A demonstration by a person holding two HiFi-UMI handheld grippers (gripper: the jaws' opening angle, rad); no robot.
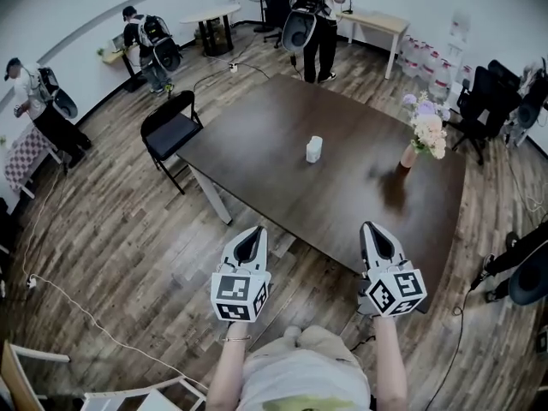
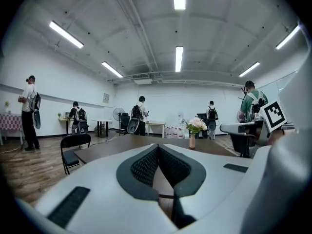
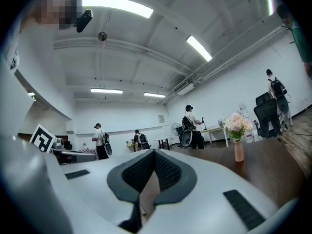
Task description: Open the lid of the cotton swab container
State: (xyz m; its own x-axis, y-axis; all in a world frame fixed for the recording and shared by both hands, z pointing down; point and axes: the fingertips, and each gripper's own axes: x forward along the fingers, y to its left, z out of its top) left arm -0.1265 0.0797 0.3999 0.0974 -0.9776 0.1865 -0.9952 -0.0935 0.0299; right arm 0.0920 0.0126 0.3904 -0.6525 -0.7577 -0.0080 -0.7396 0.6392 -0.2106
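A small white cotton swab container [image 1: 314,149] stands upright with its lid on, near the middle of the dark brown table [image 1: 282,169]. My left gripper [image 1: 251,233] is held over the floor short of the table's near edge, jaws shut with nothing between them. My right gripper [image 1: 372,229] hovers at the table's near edge, also shut and holding nothing. Both point toward the table, well short of the container. In the left gripper view the tips [image 2: 159,146] meet, and in the right gripper view the tips [image 3: 154,152] meet too. The container is hidden behind the jaws in both gripper views.
A vase of flowers [image 1: 425,131] stands at the table's right side. A black chair [image 1: 170,130] sits at the table's left corner. Black office chairs [image 1: 488,101] are at the far right. Several people [image 1: 312,15] with backpacks stand by desks along the far walls. A cable [image 1: 94,315] runs across the wooden floor.
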